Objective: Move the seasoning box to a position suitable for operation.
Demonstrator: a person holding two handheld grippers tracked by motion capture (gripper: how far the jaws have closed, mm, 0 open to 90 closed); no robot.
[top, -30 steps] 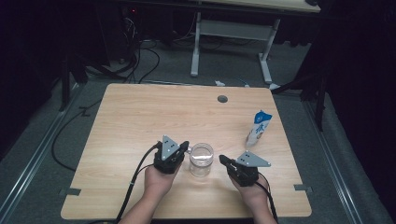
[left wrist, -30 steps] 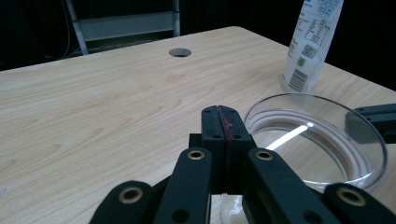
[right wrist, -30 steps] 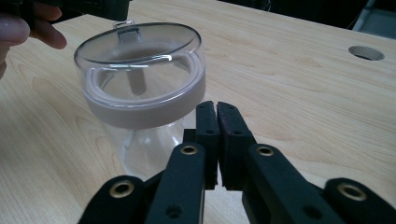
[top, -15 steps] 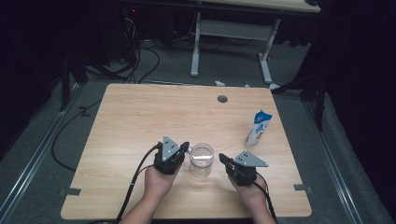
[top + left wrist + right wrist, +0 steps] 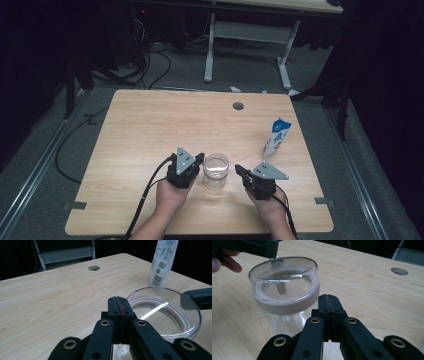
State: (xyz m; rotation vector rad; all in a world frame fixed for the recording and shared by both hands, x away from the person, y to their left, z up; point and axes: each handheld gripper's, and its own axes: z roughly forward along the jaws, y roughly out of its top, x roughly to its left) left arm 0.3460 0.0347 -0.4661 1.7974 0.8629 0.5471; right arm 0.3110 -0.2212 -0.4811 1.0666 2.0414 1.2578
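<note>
Clear round glass jar (image 5: pixel 216 171), open-mouthed, stands upright on the pale wood-grain bench (image 5: pixel 150 125). Left tongs (image 5: pixel 199 159) just left of the jar, right tongs (image 5: pixel 238 170) just right; both pressed closed, empty. White-blue pouch (image 5: pixel 276 137) stands beyond the jar's right.

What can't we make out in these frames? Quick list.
- Print on the pouch: too small in the high view; its top is cut off by the left gripper view's upper edge.
- Base of the glass jar: hidden behind the right gripper in its own view.
- Whether the left gripper touches the jar: its shut jaws cover the near rim.
</note>
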